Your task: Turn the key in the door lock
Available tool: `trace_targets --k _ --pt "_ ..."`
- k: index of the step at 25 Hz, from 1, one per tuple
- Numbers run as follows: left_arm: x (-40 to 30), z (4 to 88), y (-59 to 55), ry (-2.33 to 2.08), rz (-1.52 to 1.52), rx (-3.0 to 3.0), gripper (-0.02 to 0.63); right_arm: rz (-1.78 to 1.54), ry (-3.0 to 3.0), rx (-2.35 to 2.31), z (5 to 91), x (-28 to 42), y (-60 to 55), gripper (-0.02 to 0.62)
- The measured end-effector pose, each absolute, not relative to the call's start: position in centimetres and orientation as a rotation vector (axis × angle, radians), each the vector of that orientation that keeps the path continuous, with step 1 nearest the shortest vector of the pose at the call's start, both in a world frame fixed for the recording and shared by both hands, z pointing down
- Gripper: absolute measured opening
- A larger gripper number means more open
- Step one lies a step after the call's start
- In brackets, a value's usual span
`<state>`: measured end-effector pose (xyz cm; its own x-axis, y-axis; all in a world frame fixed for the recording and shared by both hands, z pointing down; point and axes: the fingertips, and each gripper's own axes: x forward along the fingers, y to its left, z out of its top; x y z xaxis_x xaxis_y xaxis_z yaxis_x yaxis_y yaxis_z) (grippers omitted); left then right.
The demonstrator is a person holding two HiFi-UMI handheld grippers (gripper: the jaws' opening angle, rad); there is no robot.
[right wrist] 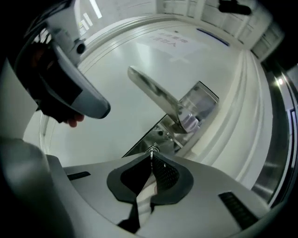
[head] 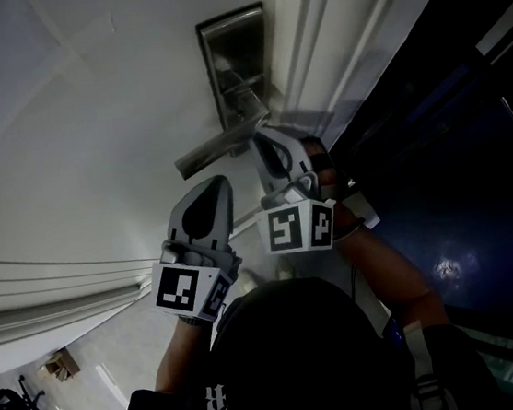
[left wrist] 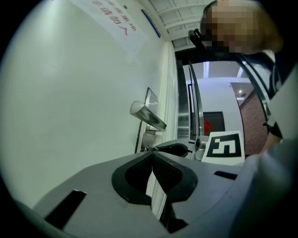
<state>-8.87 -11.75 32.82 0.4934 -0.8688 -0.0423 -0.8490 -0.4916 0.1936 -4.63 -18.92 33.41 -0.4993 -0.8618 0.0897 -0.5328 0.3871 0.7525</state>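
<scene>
Left claw (left wrist: 151,157), pads together and empty, at 8 o'clock of right claw (right wrist: 152,157), itself clamped on the key (right wrist: 152,149) in the lock, 7 o'clock of door handle (right wrist: 156,95); grasp done, turn judged unfinished.

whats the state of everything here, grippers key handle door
right gripper, shut on the key
left gripper, shut, empty
key, in the lock plate, pinched at the jaw tips
door handle, no gripper on it
door, seems shut in its frame
</scene>
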Motion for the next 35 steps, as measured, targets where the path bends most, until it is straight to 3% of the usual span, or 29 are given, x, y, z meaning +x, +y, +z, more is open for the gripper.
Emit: trace_targets --k 10,19,24,30,35 --pt "-9.1 32.9 -11.6 -1.505 -0.191 2.583 0.006 -0.083 -2.709 1.345 33.3 -4.0 -19.3 0.02" --pt "-8.7 32.9 -11.4 -1.502 -0.177 2.589 0.006 1.355 -2.994 1.161 33.9 -3.4 -19.9 0.021" --pt "-8.8 32.9 -11.4 -1.51 -0.168 2.586 0.006 1.947 -2.885 1.021 34.9 -3.0 -20.0 0.021" --pt "-8.6 32.9 -11.3 -1.51 -0.161 2.589 0.006 2.373 -2.804 0.791 34.7 -3.3 -19.8 0.021" --pt "-8.6 32.9 -11.4 -1.511 -0.161 2.589 0.006 2.406 -2.804 0.74 34.7 -3.5 -19.9 0.021"
